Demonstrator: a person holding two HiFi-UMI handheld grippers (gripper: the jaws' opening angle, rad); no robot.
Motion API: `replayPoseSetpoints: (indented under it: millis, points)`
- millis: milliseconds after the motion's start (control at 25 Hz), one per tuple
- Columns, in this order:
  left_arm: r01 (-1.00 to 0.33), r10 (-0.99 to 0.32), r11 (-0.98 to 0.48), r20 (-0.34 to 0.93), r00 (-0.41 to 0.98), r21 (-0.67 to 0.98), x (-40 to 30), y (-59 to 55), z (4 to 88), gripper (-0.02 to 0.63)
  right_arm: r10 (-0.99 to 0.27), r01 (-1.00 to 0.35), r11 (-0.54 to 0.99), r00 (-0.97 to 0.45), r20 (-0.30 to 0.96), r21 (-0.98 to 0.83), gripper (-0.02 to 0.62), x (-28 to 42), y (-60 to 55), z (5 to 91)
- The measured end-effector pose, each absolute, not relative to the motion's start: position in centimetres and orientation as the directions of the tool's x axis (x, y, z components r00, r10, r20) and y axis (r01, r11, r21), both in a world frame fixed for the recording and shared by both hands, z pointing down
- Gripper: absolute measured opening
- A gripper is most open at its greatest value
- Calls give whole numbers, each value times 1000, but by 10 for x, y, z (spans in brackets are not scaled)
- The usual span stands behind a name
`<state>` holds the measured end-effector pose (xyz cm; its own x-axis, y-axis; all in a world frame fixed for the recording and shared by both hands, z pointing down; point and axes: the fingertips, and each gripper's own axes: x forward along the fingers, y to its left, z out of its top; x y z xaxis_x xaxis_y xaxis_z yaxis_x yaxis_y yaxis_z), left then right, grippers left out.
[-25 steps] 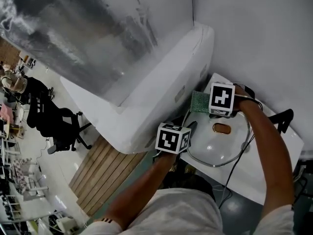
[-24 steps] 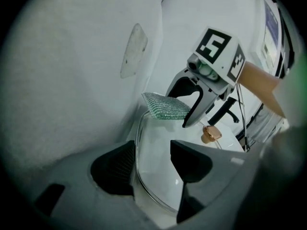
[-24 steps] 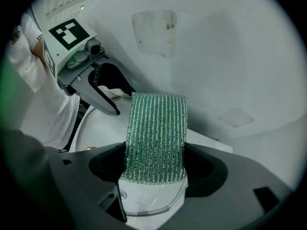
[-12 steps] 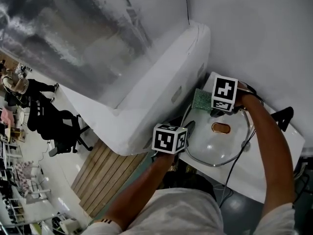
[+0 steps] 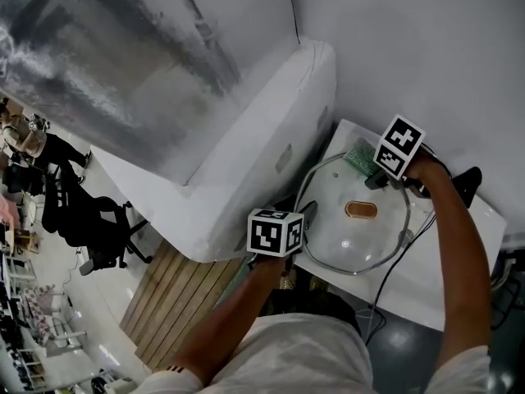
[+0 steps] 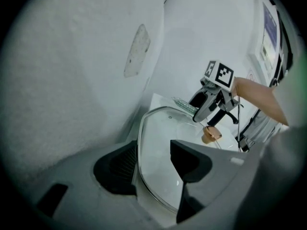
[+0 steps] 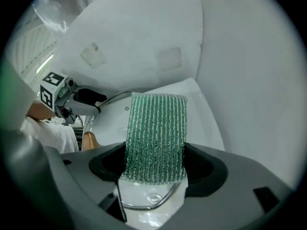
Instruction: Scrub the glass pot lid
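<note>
Glass pot lid point(image 5: 349, 240) rim seemingly clamped by left gripper point(image 6: 153, 163), right gripper point(image 7: 156, 170) gripping green scrubber point(image 7: 157, 128)

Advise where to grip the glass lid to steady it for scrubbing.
Take the metal rim at the near-left edge, coming in from the person's side with the tongs across the edge. The glass lid lies dome-up, low and smooth, so only the edge looks thin enough. The left gripper straddles it there, leaving the dome free for the right gripper's scrub pad.
</note>
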<state>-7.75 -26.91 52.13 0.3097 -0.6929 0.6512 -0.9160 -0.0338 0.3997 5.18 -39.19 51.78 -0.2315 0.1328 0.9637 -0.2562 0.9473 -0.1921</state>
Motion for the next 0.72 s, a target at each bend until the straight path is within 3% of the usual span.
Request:
replayPoseSetpoints:
  millis: [320,720]
  points:
    - [-914,-700,-32,643,309,404,-78,-269,522,227,116,-385,896,-273,955,-219,348,71,-388,520]
    - [-911,-710,-40,630,314,409,-78,-269,521,227,84,-140,983,-243,966,-121,348,21,-341,465]
